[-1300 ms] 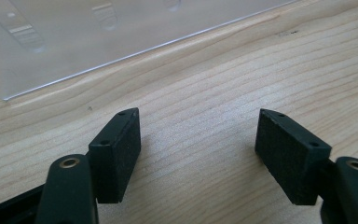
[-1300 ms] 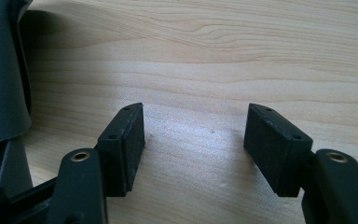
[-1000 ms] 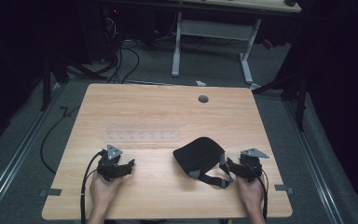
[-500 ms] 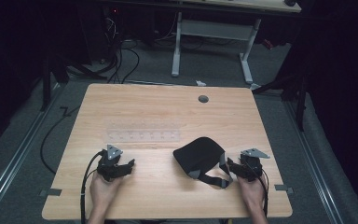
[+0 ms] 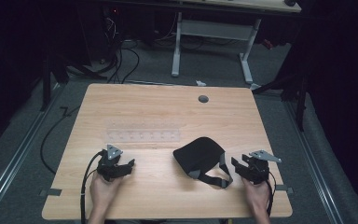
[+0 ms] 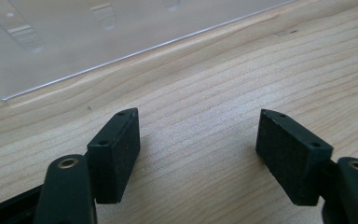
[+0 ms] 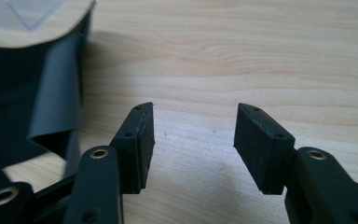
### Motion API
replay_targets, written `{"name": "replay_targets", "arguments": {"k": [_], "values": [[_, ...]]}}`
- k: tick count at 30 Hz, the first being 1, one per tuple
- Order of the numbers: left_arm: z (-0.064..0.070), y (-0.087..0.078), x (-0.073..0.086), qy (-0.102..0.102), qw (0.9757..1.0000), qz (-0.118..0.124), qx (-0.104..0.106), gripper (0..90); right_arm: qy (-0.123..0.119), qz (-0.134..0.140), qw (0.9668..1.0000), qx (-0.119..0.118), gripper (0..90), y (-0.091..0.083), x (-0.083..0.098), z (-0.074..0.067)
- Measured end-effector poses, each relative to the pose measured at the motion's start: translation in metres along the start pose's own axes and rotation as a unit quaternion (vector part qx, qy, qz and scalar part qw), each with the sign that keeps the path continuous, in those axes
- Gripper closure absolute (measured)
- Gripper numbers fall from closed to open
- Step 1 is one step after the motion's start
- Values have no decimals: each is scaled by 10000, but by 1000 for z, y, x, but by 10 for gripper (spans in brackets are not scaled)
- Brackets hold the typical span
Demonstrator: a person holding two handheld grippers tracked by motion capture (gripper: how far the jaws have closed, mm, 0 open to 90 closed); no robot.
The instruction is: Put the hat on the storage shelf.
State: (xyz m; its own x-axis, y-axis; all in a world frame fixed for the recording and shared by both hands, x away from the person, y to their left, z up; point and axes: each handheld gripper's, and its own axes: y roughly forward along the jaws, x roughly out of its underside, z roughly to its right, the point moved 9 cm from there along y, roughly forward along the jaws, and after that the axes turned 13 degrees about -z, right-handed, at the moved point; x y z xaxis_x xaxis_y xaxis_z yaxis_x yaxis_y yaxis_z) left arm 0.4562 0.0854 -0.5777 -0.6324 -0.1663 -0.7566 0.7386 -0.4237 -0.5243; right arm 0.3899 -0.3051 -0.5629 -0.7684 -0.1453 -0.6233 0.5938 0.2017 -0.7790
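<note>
Black fabric makes up the thing we have in hand: a soft pouch-like bag [image 5: 199,153] with grey webbing straps [image 5: 223,167] trailing toward our right side. It lies on the near right part of the wooden table [image 5: 168,112], well inside the edge, just beside the right gripper [image 5: 237,166].

We judge it light and limp. It should sag and fold when lifted, so a pinch on the cloth body would gather fabric instead of carrying the shape. The straps look like the better hold: flat, fairly firm webbing, with a grey buckle [image 5: 194,174] at the near end, thin enough for the pads to bite. Nothing about it seems fragile or slippery. Whether the bag holds anything we cannot tell, as no opening faces the cameras.

In the right gripper view, the strap [image 7: 58,93] curls at the left of the jaws, apart from them. The right gripper [image 7: 193,135] has just been closing its jaws, yet they stand moderately wide with only bare wood between them.

Beyond the bag, toward the middle of the table, lies a clear plastic rack [image 5: 142,136] with a row of small slots; we see nothing in them. Its edge [image 6: 74,42] shows ahead of the left gripper [image 6: 198,135], whose jaws are spread wide over bare wood.

A small round grommet [image 5: 203,99] sits near the far edge.
</note>
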Motion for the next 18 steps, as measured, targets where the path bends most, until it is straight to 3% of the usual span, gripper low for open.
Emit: {"name": "replay_targets", "arguments": {"k": [5,10,11,18], "values": [[0,0,0,-15,10000,12,6,310,-68,118,9998,-117,473,-11,-1,-8],[0,0,0,-16,10000,12,6,310,-127,243,9989,-380,457,-19,-1,-17],[0,0,0,-15,10000,13,5,310,-112,320,9979,-546,441,-22,-3,-22],[0,0,0,-7,10000,17,-4,309,-164,289,9955,-883,385,-16,-11,-38]]}}
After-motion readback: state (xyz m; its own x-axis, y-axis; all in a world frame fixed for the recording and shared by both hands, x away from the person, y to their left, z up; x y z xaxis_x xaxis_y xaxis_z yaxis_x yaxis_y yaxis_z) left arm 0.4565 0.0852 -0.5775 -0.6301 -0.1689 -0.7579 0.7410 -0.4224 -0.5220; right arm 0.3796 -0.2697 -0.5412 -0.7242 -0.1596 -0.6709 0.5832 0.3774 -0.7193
